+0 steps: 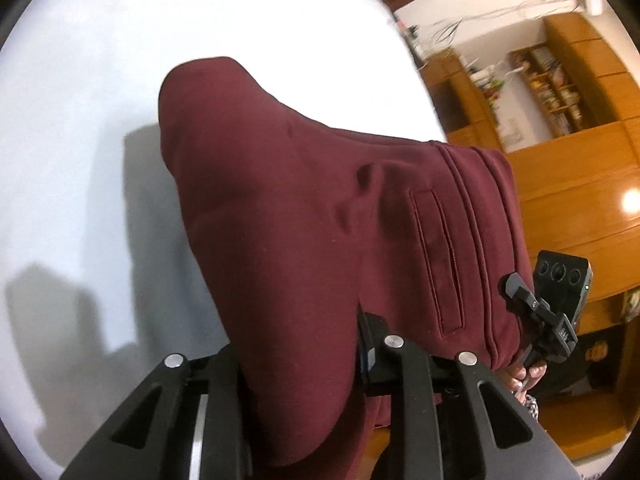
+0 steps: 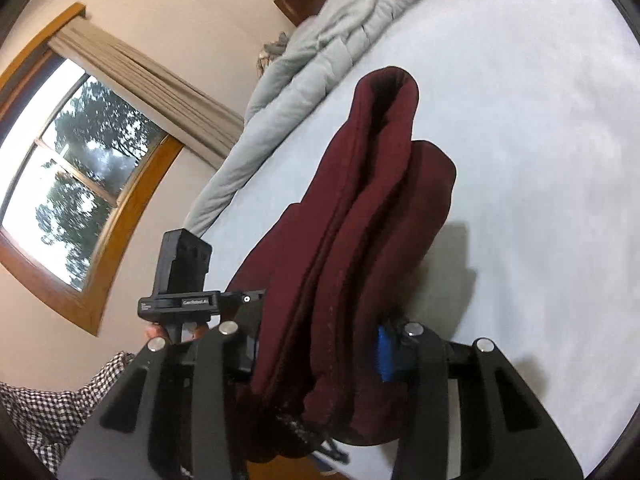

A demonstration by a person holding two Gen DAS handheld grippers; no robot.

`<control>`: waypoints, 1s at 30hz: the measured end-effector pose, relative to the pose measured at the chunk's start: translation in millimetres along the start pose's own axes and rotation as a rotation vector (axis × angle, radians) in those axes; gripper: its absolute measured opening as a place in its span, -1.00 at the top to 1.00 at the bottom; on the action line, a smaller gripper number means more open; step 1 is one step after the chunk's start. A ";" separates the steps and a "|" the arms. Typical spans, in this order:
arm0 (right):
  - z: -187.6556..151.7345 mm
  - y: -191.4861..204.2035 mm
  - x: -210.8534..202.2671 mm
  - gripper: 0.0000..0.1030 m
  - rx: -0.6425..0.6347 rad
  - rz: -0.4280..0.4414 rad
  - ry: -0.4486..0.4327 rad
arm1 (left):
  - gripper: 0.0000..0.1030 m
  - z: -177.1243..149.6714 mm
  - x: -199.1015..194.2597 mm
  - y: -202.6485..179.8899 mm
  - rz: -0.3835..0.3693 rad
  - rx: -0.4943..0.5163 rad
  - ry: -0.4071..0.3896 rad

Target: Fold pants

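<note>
The maroon pants [image 1: 280, 200] are folded lengthwise and hang in the air over the white bed sheet [image 1: 80, 160]. My left gripper [image 1: 300, 360] is shut on the cloth, which bulges between its black fingers. In the left wrist view the right gripper [image 1: 516, 292] bites the waistband edge beside a welt pocket. In the right wrist view the pants [image 2: 360, 220] run away from me as a thick bundle, with the right gripper [image 2: 316, 352] shut on the near end. Its blue pad presses the fabric. The left gripper [image 2: 250, 296] holds the other edge on the left.
A rumpled grey blanket [image 2: 320, 40] lies along the far side of the bed under a curtained window [image 2: 72, 180]. Wooden cabinets and shelves [image 1: 580, 160] stand beyond the bed's right edge. A checked sleeve [image 2: 60, 400] shows at the lower left.
</note>
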State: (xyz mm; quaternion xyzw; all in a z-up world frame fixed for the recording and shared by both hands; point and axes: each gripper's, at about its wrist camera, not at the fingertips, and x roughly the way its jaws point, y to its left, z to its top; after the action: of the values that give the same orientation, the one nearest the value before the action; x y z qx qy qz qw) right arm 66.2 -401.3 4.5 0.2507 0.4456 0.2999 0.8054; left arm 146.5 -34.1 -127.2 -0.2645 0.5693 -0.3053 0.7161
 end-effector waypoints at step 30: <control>36.3 -121.7 21.6 -0.46 0.089 -0.333 -0.001 | -0.40 106.7 22.9 24.9 0.332 0.063 -0.030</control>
State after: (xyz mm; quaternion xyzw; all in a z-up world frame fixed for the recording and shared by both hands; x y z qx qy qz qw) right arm 138.4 -475.5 -72.2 0.2090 0.4934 0.1420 0.8323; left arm 257.9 -30.9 -137.6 -0.1484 0.5846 -0.1966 0.7731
